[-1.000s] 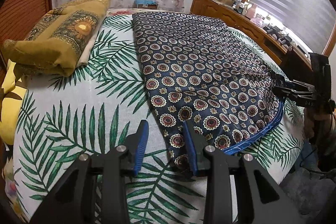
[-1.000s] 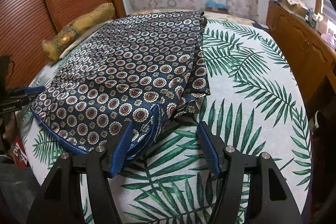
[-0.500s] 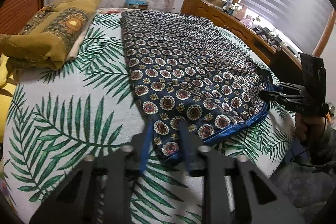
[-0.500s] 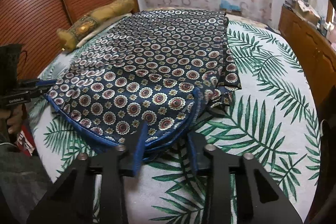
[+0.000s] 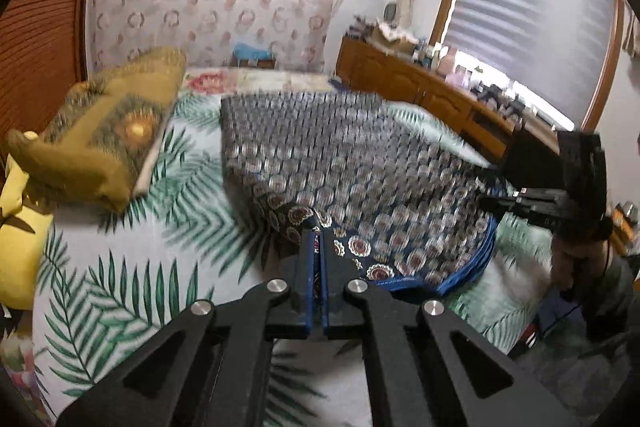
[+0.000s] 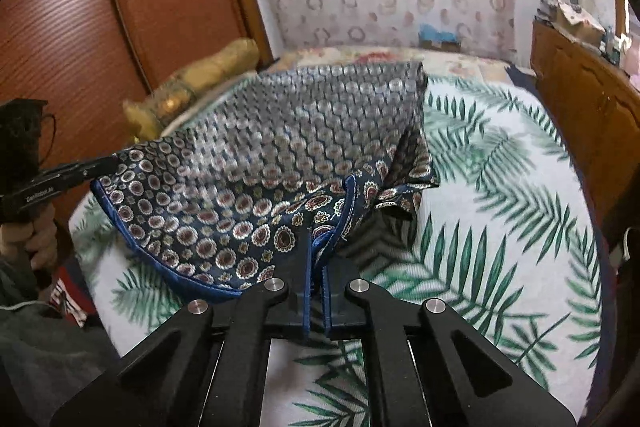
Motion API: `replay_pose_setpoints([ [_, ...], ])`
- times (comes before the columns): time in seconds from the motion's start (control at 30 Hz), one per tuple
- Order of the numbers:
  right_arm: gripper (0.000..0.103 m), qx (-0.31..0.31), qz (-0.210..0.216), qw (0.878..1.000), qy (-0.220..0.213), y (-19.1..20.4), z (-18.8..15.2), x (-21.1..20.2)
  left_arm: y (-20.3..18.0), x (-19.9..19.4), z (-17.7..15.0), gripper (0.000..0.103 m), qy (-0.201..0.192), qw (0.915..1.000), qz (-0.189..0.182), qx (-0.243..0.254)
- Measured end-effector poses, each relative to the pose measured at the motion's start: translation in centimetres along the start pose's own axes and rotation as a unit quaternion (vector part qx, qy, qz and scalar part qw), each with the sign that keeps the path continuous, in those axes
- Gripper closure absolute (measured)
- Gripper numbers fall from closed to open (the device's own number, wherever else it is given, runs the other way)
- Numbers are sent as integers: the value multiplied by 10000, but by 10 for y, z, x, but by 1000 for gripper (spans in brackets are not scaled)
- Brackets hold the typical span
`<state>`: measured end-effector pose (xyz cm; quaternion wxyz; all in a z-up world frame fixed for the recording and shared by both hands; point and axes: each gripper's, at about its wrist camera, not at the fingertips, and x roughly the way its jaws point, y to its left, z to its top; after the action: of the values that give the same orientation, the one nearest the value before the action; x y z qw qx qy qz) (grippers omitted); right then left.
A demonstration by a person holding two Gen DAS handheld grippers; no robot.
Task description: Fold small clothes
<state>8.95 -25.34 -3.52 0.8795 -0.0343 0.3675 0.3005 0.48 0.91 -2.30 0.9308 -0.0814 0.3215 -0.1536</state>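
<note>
A navy garment (image 5: 340, 167) (image 6: 256, 163) with round medallion print and a blue hem lies spread on the palm-leaf bedsheet (image 5: 120, 267) (image 6: 500, 207). My left gripper (image 5: 319, 239) is shut on the garment's near left corner. My right gripper (image 6: 316, 243) is shut on the near right hem corner, where the blue edge bunches between the pads. The near edge of the cloth hangs raised off the bed between the two grippers. Each gripper appears in the other's view: the right gripper (image 5: 532, 205) at the right, the left gripper (image 6: 76, 171) at the left.
An olive patterned pillow (image 5: 100, 139) (image 6: 200, 83) and a yellow cushion (image 5: 20, 251) lie at the bed's left side. A wooden dresser (image 5: 432, 95) (image 6: 580, 95) with clutter runs along the right. A reddish wooden wardrobe (image 6: 100, 27) stands to the left. A person's hand (image 6: 36, 231) holds the left handle.
Both grippers went from open to shut, each closing on a near corner of the garment. The near edge has lifted off the sheet and the views are blurred by movement.
</note>
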Motion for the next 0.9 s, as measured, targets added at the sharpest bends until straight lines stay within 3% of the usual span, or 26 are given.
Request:
replay_pose_setpoints([
  [0.27,102,37,129,9988,-470,-7,42,-11,3,6,42,103,-421,9987,213,181],
  [0.43,103,-152,-16,9978,-643,-18,90,-1,23,29,91,103,-649,9970,388,173],
  [0.63,103,-263,-261,9977,-576,-45,135,35,51,81,132,103,-532,9968,593,50],
  [0.9,103,-338,-427,9981,-273,-76,170,92,72,136,157,103,-230,9975,667,-105],
])
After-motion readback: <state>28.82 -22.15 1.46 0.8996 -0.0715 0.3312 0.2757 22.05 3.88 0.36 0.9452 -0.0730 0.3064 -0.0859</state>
